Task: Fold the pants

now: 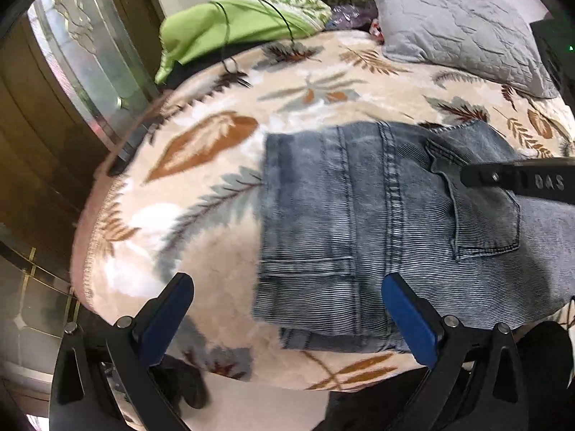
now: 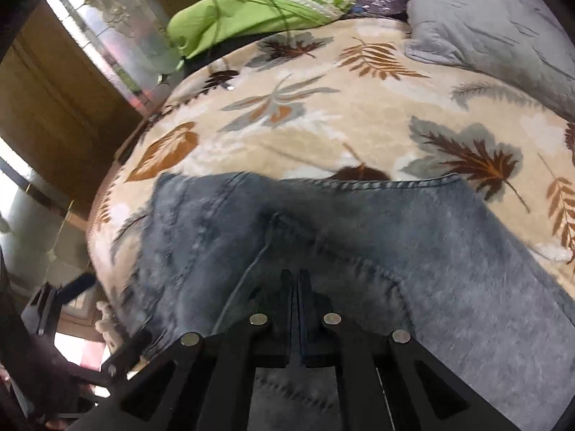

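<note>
Grey-blue jeans (image 1: 359, 222) lie folded into a thick rectangle on the leaf-patterned blanket (image 1: 215, 136), with a back pocket facing up at the right. My left gripper (image 1: 287, 283) is open over the jeans' near left corner; its blue pads (image 1: 169, 319) straddle that edge and do not touch the cloth. My right gripper (image 1: 467, 176) reaches in from the right, its tip by the pocket. In the right wrist view, that right gripper (image 2: 296, 274) is shut, fingers pressed together low over the jeans (image 2: 395, 237), and I see no cloth between them.
A grey pillow (image 1: 460, 25) and a heap of green bedding (image 1: 222, 25) lie at the far end of the bed. A thin black cable (image 1: 226, 46) trails onto the blanket. A wooden door with a glass panel (image 1: 82, 57) stands beyond the bed's left edge.
</note>
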Available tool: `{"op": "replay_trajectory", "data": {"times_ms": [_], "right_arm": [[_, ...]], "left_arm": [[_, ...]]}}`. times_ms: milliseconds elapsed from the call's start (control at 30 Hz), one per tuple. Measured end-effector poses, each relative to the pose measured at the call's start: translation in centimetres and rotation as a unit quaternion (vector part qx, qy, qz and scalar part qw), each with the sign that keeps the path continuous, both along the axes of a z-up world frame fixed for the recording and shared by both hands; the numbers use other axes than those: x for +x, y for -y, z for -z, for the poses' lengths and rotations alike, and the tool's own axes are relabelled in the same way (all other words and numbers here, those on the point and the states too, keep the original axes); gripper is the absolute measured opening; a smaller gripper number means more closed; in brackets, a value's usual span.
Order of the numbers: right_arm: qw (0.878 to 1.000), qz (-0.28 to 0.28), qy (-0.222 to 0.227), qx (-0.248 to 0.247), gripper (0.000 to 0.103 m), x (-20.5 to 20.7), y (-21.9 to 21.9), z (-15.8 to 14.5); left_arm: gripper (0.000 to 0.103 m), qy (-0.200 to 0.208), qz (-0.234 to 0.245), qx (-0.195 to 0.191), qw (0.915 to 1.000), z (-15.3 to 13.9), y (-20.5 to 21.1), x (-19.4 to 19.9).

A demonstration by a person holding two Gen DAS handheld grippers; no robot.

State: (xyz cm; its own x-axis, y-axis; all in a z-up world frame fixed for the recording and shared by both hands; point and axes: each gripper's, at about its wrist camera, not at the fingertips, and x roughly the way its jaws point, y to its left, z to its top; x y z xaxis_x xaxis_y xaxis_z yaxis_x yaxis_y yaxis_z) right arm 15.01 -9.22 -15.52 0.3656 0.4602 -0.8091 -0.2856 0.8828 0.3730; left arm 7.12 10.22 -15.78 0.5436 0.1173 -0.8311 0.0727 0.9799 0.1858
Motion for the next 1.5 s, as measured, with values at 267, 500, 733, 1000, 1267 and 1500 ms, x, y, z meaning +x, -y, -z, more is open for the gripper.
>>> {"op": "replay_trajectory", "data": {"times_ms": [267,500,733,1000,1267,1500], "right_arm": [[1.0,-0.026,0.005,0.011,0.005,-2.7,-2.3,-1.2],[0.999,-0.031,0.004,0.013,0.005,-3.9,-2.9,-1.4],[0.999,-0.032,-0.001,0.016,0.005,-3.4,-3.7,-1.2],[0.998,-0.063,-0.009,0.014,0.005,-1.8,-7.2,-0.4],[0.996,-0.057,-0.037,0.05,0.005,0.7,-7.2,2.1],[0.996,-0.059,-0.028,0.053,0.005,-0.1,-7.5,0.6]], "left_arm": [[0.088,0.026,-0.016,0.006,0.9995,-1.1,-1.6,-1.5],[0.036,0.019,-0.051,-0.02,0.9983,-0.8,-4.0,-2.2],[0.005,0.027,-0.058,-0.032,0.9974,-0.7,-4.7,-2.4],[0.005,0.008,-0.053,-0.029,0.9981,0.7,-4.3,-1.5],[0.005,-0.039,-0.046,-0.025,0.9979,4.6,-3.9,-1.0],[0.005,-0.016,-0.044,-0.078,0.9959,1.1,-5.2,-1.4]]}}
